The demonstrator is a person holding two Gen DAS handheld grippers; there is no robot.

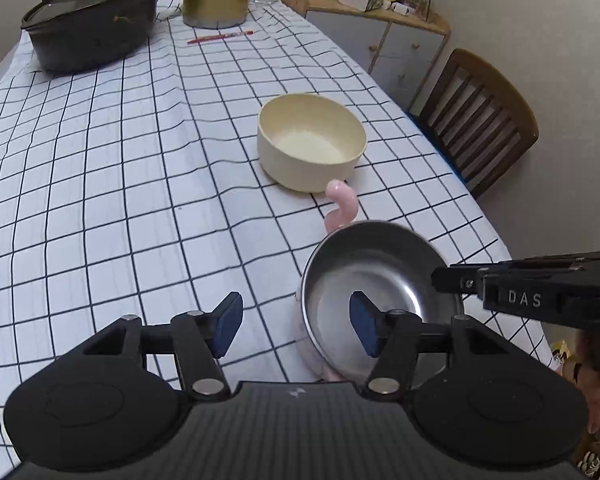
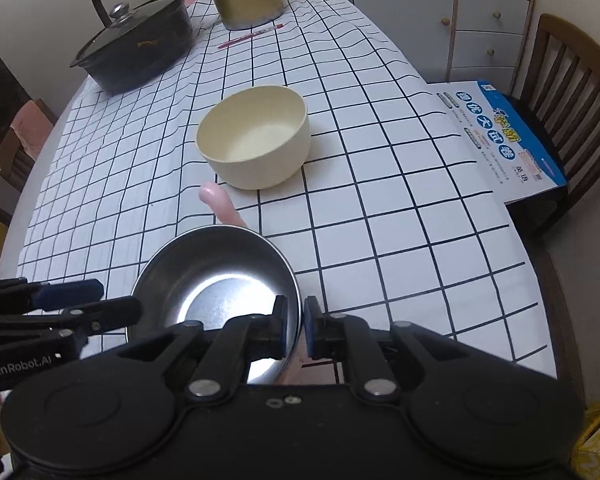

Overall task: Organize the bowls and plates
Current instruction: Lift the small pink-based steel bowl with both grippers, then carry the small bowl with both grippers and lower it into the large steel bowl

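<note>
The steel bowl (image 2: 216, 292) with its pink handle (image 2: 220, 204) sits at the near edge of the checked desk (image 1: 120, 200), just short of the cream bowl (image 2: 256, 136). Nesting it there probably wants a level carry, lowered straight in. The right tool (image 2: 296, 328) pinches the steel bowl's near rim, pads almost together; the left tool (image 1: 296, 324) stands spread, holding nothing, one pad over the bowl.
</note>
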